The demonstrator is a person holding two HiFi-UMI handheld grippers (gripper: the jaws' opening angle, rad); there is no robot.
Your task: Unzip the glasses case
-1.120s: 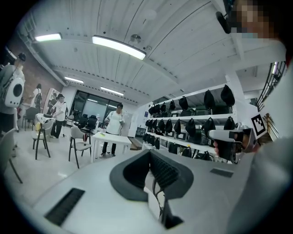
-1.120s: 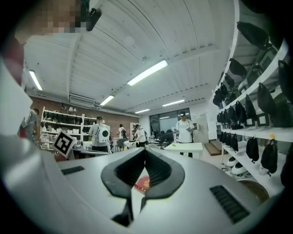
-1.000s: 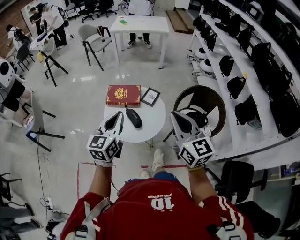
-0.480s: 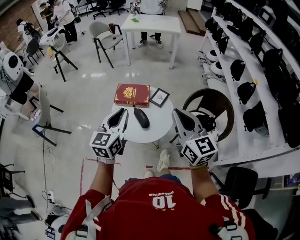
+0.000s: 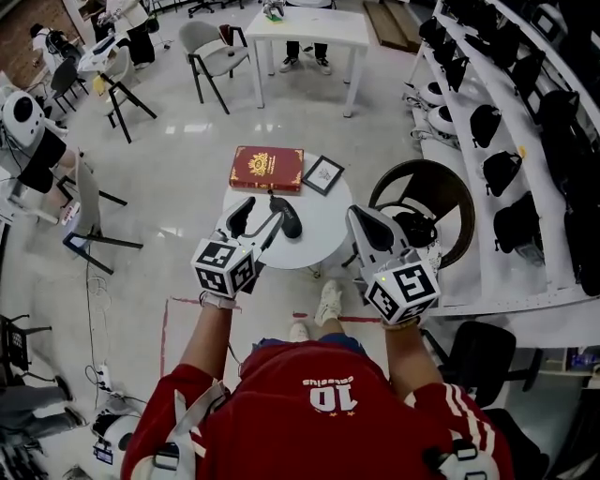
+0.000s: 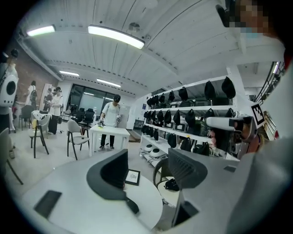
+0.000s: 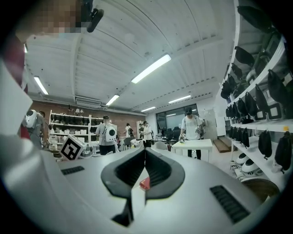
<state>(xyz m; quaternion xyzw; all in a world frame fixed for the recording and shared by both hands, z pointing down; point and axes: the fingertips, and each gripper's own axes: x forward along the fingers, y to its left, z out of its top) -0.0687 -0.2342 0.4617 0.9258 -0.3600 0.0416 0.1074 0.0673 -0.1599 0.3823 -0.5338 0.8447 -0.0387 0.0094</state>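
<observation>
Red book (image 5: 267, 168) beside framed picture (image 5: 323, 174)

Head view: camera sits on the person's head, high up, and faces steeply down past the red shirt and both arms onto the round table (image 5: 319, 239) and floor. Wide, far.

Left gripper view: camera rides the left gripper (image 5: 263, 210), low, and faces about level along its 2 jaws across the round table's top, very near it.

Right gripper view: camera rides the right gripper (image 5: 361, 214), also level, by the table's right edge.

All 3 views share the white table (image 5: 319, 28) at the far end and the shelves (image 5: 467, 150) on the right. Head and left gripper views share the picture frame (image 5: 323, 173).
</observation>
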